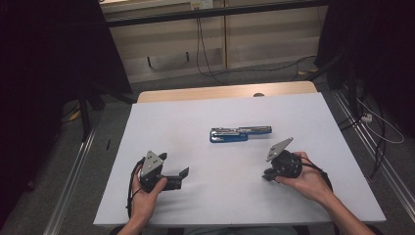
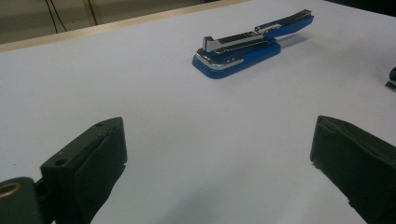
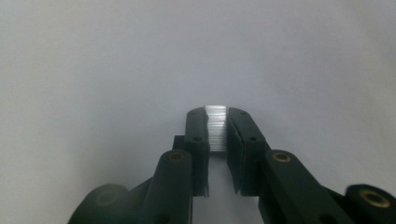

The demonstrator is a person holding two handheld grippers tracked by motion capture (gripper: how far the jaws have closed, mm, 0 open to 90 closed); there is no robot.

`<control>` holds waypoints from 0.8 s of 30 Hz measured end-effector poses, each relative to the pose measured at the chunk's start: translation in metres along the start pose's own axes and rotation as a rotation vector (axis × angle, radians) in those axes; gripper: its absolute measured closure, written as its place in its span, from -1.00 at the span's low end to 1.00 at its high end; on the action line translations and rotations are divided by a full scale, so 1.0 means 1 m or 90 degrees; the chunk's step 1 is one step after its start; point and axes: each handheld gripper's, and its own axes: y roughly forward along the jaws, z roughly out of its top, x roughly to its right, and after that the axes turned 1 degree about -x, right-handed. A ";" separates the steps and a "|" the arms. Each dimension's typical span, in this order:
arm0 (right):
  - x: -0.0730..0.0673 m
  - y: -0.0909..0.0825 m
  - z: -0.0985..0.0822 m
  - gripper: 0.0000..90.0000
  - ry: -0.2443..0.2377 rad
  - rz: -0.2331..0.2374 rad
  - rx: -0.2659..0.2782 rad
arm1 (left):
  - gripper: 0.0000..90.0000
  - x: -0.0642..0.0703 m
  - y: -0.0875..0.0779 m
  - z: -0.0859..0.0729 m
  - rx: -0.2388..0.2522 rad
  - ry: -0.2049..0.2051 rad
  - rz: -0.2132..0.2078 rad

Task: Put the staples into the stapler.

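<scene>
A blue and chrome stapler (image 1: 240,133) lies swung open in the middle of the white table (image 1: 186,112); in the left gripper view the stapler (image 2: 247,46) is ahead and to the right. My left gripper (image 1: 180,178) rests at the near left, jaws wide open (image 2: 219,140) with only bare table between them. My right gripper (image 1: 268,175) sits at the near right, just short of the stapler. In the right gripper view its jaws (image 3: 216,114) are shut on a silvery ribbed strip of staples (image 3: 216,128), held just above the table.
A wooden strip (image 1: 225,91) runs along the table's far edge. Cables (image 1: 205,58) trail on the floor beyond it, and dark curtains stand at both sides. A piece of the right gripper (image 2: 391,77) pokes in at the left gripper view's right edge.
</scene>
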 end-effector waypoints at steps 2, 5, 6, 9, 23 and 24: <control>0.001 0.000 0.000 0.76 0.002 0.003 0.001 | -0.91 0.000 0.000 0.000 0.001 0.000 0.000; 0.002 0.000 -0.001 0.76 0.007 0.008 0.005 | -0.91 -0.001 -0.001 0.000 0.003 -0.001 0.000; 0.002 -0.001 -0.001 0.76 0.009 0.010 0.005 | -0.91 -0.001 -0.001 0.000 0.002 -0.002 0.001; 0.003 -0.001 -0.002 0.76 0.016 0.012 0.007 | -0.91 -0.001 -0.001 0.000 0.003 -0.003 0.002; 0.008 -0.006 -0.005 0.76 0.032 0.010 0.042 | -0.91 0.000 -0.002 0.000 0.005 -0.002 0.005; 0.008 -0.006 -0.005 0.76 0.033 0.010 0.044 | -0.91 -0.001 -0.002 0.000 0.004 0.001 0.005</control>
